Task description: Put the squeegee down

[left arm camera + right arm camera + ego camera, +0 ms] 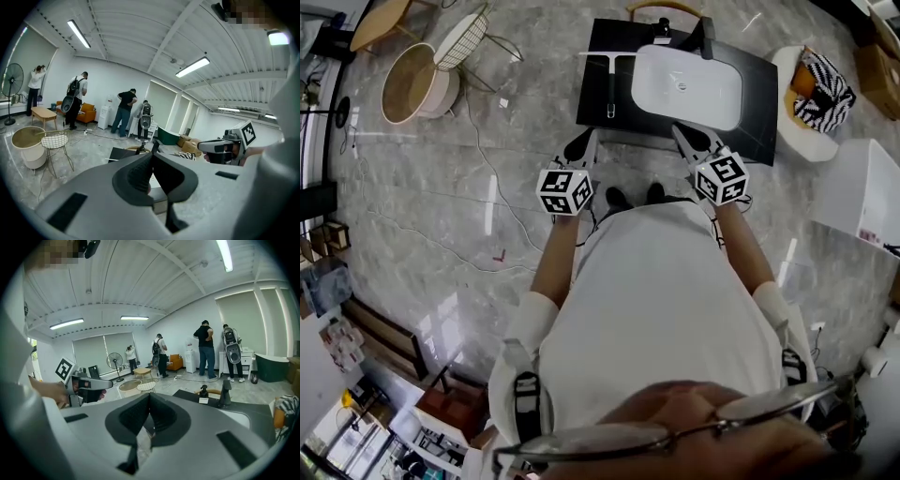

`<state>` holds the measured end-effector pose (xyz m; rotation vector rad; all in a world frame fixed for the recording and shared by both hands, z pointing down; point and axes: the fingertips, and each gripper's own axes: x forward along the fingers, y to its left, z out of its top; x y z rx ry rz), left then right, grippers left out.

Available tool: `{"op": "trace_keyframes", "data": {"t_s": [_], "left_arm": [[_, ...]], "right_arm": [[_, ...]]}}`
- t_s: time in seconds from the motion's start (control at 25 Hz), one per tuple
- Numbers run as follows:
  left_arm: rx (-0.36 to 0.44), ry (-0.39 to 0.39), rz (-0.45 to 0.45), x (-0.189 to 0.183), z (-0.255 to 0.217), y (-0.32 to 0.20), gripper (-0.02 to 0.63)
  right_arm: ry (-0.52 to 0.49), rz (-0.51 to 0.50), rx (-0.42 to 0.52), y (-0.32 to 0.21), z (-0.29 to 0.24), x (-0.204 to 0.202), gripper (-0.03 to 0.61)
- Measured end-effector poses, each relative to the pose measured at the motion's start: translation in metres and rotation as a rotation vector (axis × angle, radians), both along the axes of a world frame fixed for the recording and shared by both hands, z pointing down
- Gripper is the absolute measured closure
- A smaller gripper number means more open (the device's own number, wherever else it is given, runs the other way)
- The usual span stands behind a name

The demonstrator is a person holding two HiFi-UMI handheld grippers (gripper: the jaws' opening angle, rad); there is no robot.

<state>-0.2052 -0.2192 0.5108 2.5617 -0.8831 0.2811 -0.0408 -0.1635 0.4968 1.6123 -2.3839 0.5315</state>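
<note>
Black surface: white basin; beside it squeegee, dark handle, pale blade, lying flat. Left tongs, right tongs: closed, empty.

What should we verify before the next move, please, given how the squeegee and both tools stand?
1. Squeegee lies flat on the black counter, left of the basin: ok.
2. Left tool shut, nothing between its jaws: ok.
3. Right tool shut, nothing between its jaws: ok.
4. Both tools apart from the squeegee: ok.
5. Faucet upright behind the basin: ok.
6. Squeegee blade clean and dry: cannot tell.
</note>
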Motion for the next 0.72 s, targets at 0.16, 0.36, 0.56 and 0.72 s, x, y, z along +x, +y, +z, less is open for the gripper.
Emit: {"op": "trace_keyframes", "data": {"t_s": [0.16,0.36,0.56,0.72], "left_arm": [[0.007,-0.001,-0.013,0.004,-0.006,0.000,0.609],[0.009,0.003,-0.023,0.010,-0.008,0.002,0.609],[0.013,0.006,-0.030,0.011,-0.011,0.002,0.609],[0.019,0.009,-0.036,0.011,-0.012,0.001,0.609]], "right_arm": [[-0.014,-0.008,0.001,-0.002,-0.001,0.007,0.574],[-0.019,-0.025,0.001,-0.004,-0.001,0.012,0.574],[-0.020,-0.037,0.004,-0.006,-0.004,0.012,0.574],[-0.020,-0.042,0.005,-0.006,-0.004,0.012,0.574]]}}
